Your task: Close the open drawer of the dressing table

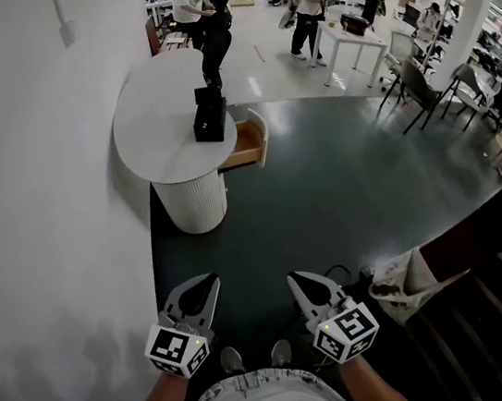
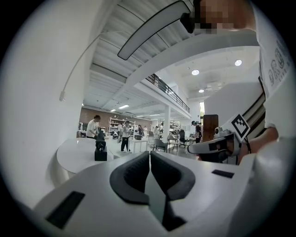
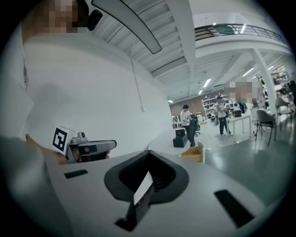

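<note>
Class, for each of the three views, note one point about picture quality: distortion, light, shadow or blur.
Head view: the wide lens curves the wall; a grey shadow lies on it beside the left gripper. Left gripper view: round fisheye frame with black corners, bright ceiling lamps. Right gripper view: same black rim; the open drawer is small yet sharp.

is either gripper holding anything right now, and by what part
Nothing is held: the left gripper and right gripper are both shut and empty.
</note>
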A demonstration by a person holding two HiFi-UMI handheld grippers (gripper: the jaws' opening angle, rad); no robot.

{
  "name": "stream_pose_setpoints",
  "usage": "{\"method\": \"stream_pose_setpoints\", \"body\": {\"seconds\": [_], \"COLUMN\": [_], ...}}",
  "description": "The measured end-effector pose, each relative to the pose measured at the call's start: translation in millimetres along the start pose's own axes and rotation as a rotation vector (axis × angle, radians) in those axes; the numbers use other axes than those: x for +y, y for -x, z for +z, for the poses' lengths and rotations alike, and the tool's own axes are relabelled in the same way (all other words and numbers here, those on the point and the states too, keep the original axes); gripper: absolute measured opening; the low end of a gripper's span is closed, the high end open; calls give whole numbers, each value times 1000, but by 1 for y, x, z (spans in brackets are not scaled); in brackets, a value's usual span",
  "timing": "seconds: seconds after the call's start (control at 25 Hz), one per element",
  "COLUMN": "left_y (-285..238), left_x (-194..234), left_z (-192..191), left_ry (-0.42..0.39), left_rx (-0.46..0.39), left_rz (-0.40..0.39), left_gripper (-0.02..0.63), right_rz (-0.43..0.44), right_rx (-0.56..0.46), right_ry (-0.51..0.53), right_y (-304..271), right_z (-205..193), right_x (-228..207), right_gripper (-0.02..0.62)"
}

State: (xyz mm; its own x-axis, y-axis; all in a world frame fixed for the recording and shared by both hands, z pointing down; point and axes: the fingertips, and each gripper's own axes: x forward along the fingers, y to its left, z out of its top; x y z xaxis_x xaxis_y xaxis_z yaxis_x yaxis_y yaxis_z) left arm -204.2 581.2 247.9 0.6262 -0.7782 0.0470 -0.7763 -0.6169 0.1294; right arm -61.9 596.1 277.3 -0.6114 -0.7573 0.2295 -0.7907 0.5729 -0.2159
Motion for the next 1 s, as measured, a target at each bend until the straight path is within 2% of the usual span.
{"method": "stream_pose_setpoints", "body": {"seconds": [0.48, 0.56, 1.0], "left_y": [-5, -5, -7], "left_x": [-6, -7, -8], "left_z": [5, 5, 4], "left_ry": [-5, -6, -13], "left_rx": [-8, -9, 4], "left_rz": [-16, -18, -16], "left_gripper": [23, 23, 23], "right_rz": [-1, 3, 2], "right_rx": [-8, 1, 8], "right_ry": [14, 14, 12], "right_y": [3, 2, 1], "right_z": [7, 5, 9], "right_x": [0, 1, -2], "right_gripper": [9, 32, 55]}}
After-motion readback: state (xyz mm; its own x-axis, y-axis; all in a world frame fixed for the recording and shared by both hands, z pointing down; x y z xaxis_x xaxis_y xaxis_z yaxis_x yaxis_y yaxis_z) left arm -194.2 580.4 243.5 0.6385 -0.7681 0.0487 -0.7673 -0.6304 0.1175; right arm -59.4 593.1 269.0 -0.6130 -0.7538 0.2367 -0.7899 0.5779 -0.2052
